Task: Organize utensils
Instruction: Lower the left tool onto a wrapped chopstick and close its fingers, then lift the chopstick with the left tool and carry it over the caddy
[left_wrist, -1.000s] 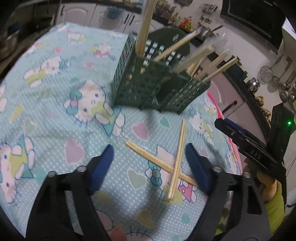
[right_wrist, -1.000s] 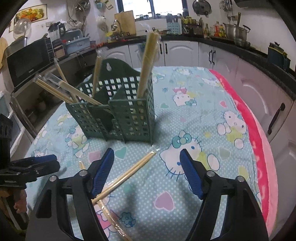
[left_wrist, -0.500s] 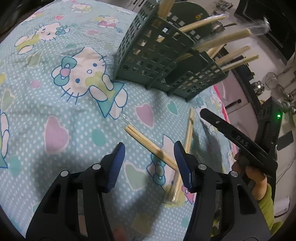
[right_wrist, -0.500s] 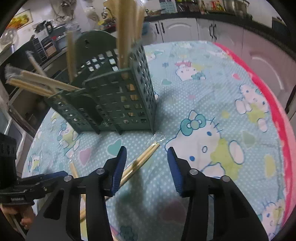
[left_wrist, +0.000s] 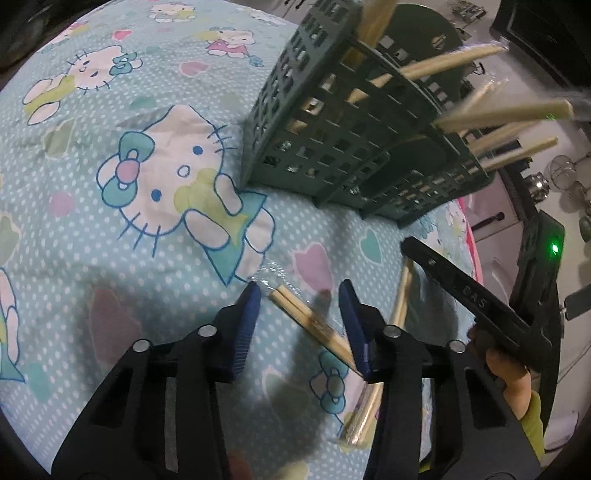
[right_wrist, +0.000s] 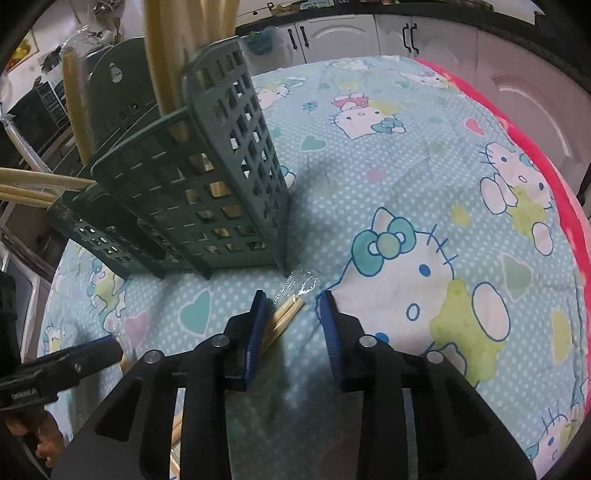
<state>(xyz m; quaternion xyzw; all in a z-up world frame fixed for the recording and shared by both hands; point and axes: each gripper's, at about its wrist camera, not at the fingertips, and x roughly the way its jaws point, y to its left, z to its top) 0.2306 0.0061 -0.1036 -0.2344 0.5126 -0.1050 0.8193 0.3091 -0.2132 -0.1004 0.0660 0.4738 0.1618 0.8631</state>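
A dark green slotted utensil holder (left_wrist: 354, 147) (right_wrist: 192, 192) stands on the Hello Kitty cloth and holds several wrapped chopstick pairs. Two wrapped chopstick pairs lie crossed on the cloth. My left gripper (left_wrist: 299, 299) is open, low over the cloth, its jaws either side of one pair (left_wrist: 310, 321). My right gripper (right_wrist: 290, 306) is open, its jaws around the tip of the other pair (right_wrist: 284, 317), which also shows in the left wrist view (left_wrist: 400, 295). The right gripper shows in the left wrist view (left_wrist: 461, 291) close to the left one.
The table cloth (right_wrist: 424, 206) has a pink edge (right_wrist: 546, 155) at the right. Kitchen cabinets (right_wrist: 354, 33) and counters with pots (left_wrist: 539, 184) ring the table. The holder stands close in front of both grippers.
Both grippers have come down and forward toward the cloth and narrowed their opening. Each now straddles the end of one chopstick pair. The holder looms closer.
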